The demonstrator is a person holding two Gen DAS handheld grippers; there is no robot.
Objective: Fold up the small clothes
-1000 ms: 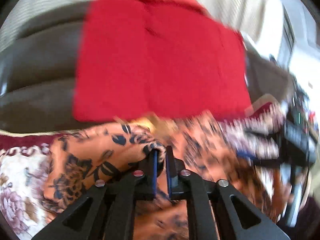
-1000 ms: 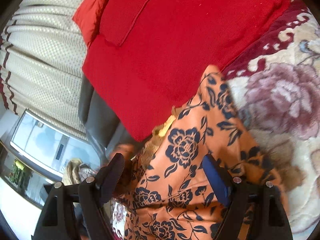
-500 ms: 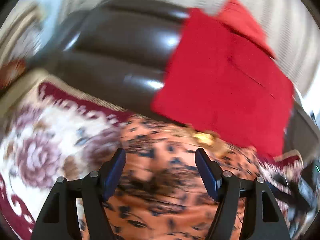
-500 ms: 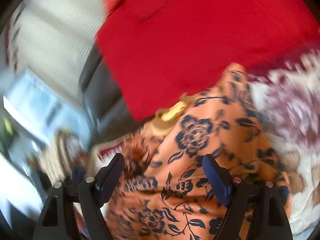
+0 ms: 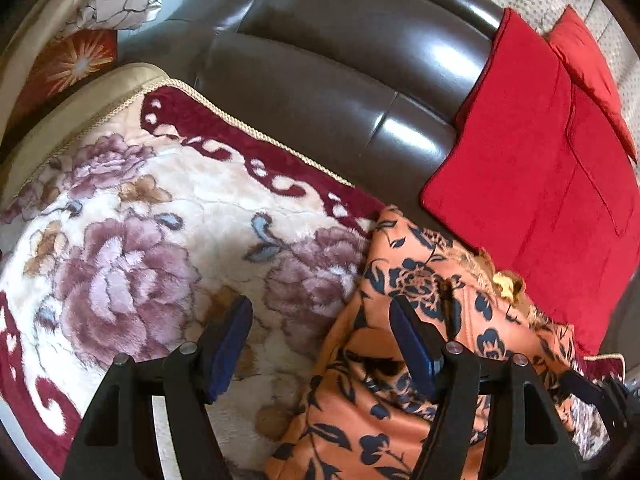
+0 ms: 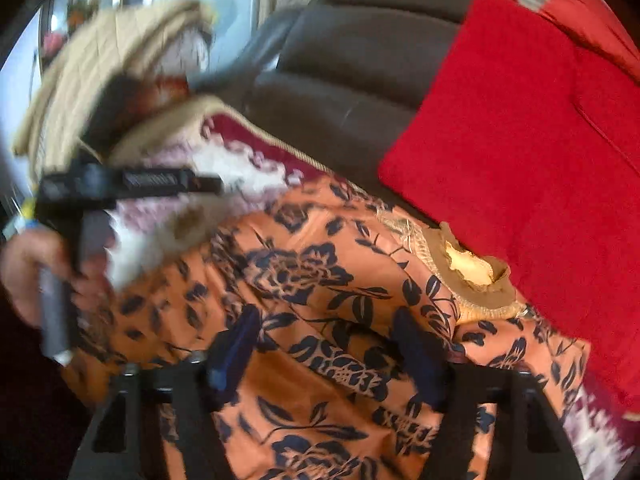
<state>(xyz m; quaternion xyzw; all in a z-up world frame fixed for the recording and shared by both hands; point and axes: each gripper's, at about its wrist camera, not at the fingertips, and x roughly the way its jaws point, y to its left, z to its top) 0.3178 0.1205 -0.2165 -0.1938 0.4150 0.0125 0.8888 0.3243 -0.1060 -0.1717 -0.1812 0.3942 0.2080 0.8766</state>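
Garment: an orange top with a dark blue flower print (image 5: 416, 364) lies on the sofa seat, on a plush floral blanket (image 5: 132, 248); its gold-trimmed neckline (image 6: 468, 268) points toward the sofa back.
Setting: a dark brown leather sofa (image 5: 328, 80) with red cushions (image 5: 544, 168) propped against its backrest, the nearest cushion touching the top's collar end.
My left gripper (image 5: 320, 344): jaws wide apart, holding nothing. The left pad hangs over bare blanket, the right pad over the garment's near edge.
My right gripper (image 6: 324, 356): jaws also spread and empty, both pads above the middle of the printed cloth. I cannot tell whether they touch it.
Other hand in sight: in the right wrist view, my left hand (image 6: 28, 268) shows blurred at the far left, gripping its tool's handle.
Fold so far: the cloth looks bunched and rumpled, with ridges running across it; one side seems doubled over, though the views are too close to be sure. No neat rectangle shows.
What is left, as I judge it: nearly all of it. The top needs flattening, sides brought in, then a final fold.
Next need: a grip on an edge or corner.
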